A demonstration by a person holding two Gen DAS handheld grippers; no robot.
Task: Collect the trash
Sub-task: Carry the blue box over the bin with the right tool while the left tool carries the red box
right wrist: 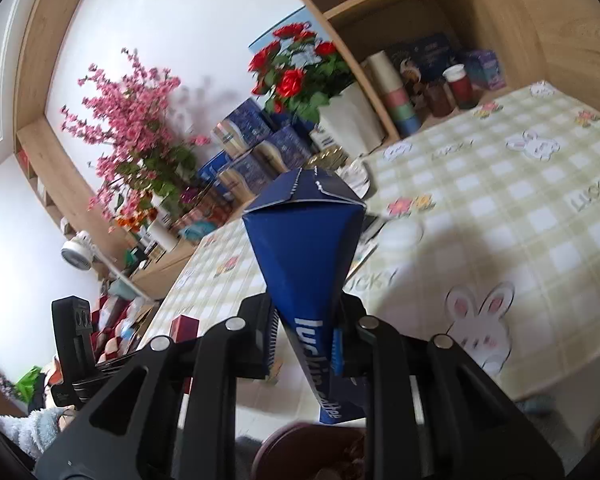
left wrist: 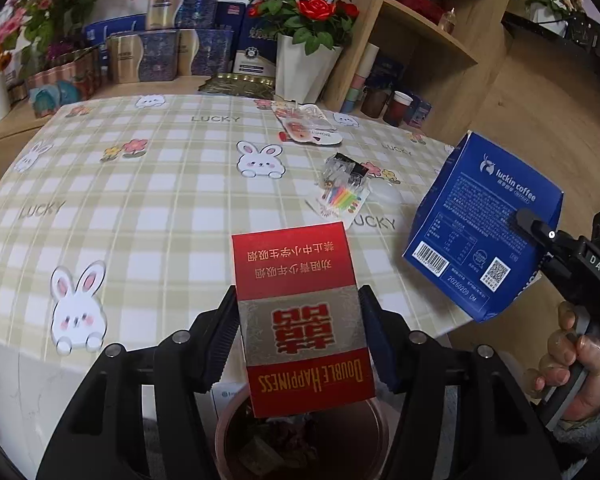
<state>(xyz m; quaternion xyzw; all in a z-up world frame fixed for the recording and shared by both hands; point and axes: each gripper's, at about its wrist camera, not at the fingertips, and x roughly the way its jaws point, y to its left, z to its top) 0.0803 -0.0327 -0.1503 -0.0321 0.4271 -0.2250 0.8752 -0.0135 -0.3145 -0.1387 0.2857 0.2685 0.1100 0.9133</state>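
Both tools are loaded, and both loads are held off the desk, above a dark round bin seen at the bottom of each wrist view.

Left tool: clamped on a red cigarette pack across its two narrow sides, at about mid-length. The pads appear flat against the card, with no gap visible. The pack's lower end hangs over the bin mouth.

Right tool: clamped on a blue coffee box, its jaws nearly together. The box has collapsed to a thin wedge at the grip, while the far end keeps its square shape and its flaps are folded in. In the left wrist view the box hangs beyond the desk edge, to the right of the pack.

Handling, as judged:
- The pack is light, stiff card with glossy print. It could slide on the pads if tilted. A hold across the narrow sides suits it.
- The box is thin card, probably empty, and crushes easily. A grip on the flattened end is secure, but the free end may swing.

Left on the desk: a clear candle packet and a printed wrapper. Both look thin and slippery, so an edge hold is likely needed.
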